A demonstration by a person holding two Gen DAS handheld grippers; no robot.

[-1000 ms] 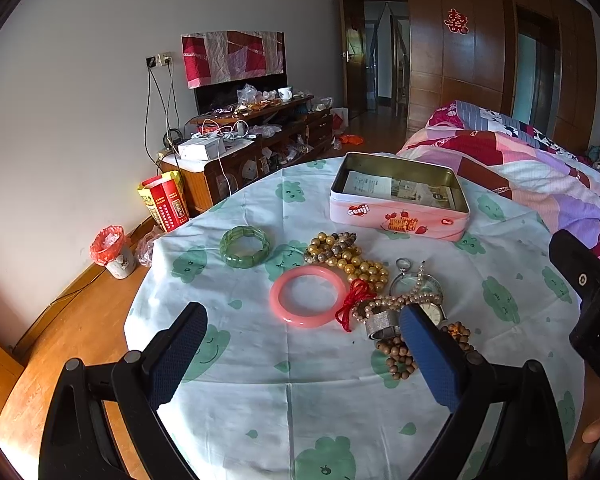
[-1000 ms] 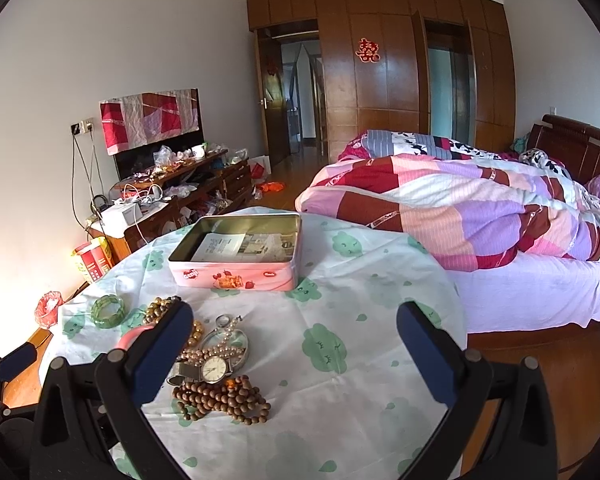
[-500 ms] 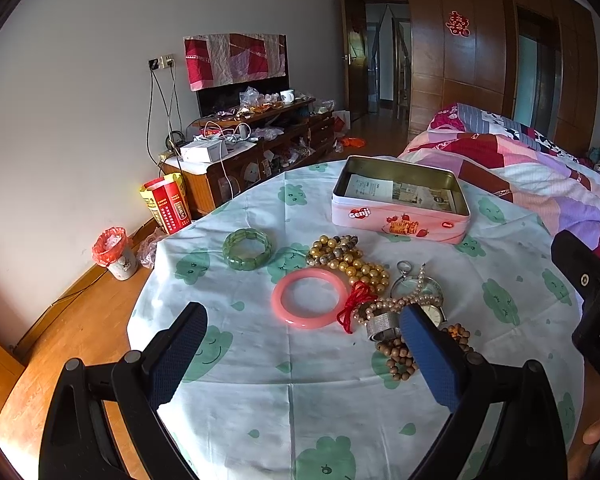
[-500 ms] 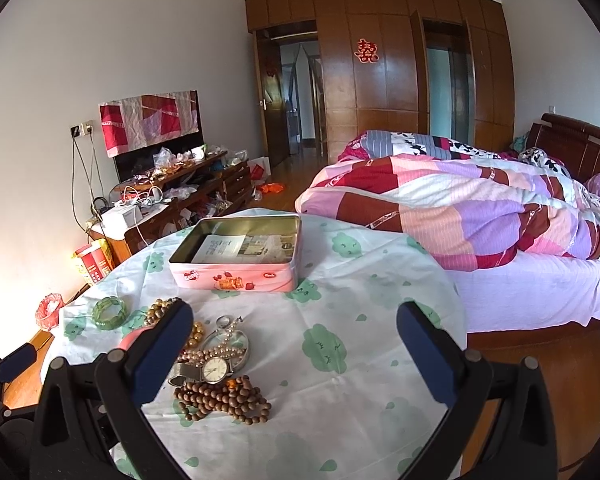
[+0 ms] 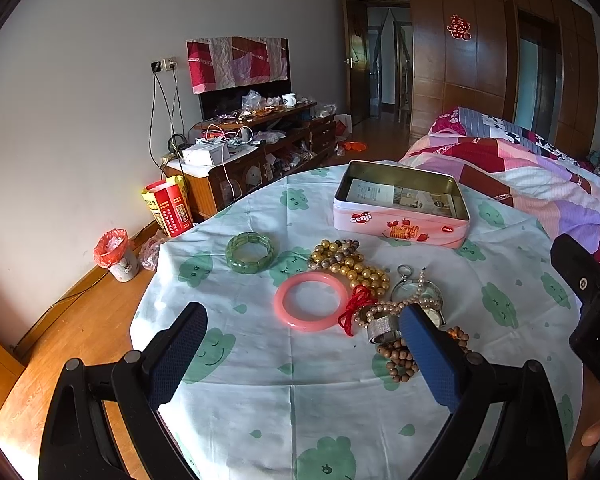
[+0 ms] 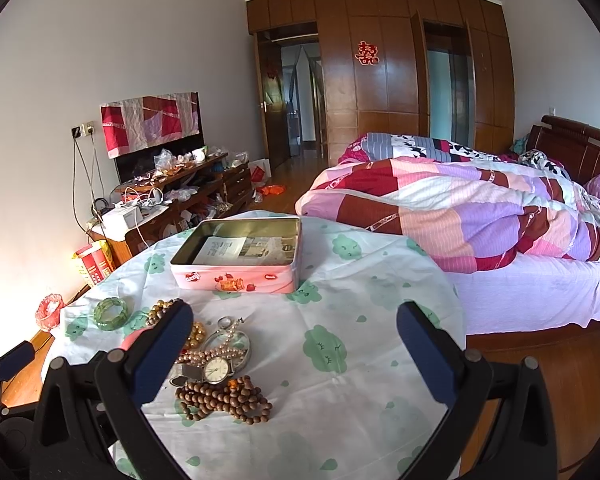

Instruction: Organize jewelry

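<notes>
Where the left claw (image 5: 302,344) gapes, its finger hides the watch (image 5: 436,314).

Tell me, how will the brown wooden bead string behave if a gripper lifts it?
The brown wooden bead string lies in loose coils, so it probably hangs floppy and swings. Its round beads may slip between the pads. It touches the watch, so lifting might drag that along.

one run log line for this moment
left gripper: open, empty | right gripper: open, empty | jewelry pile: on table | tin: no jewelry
</notes>
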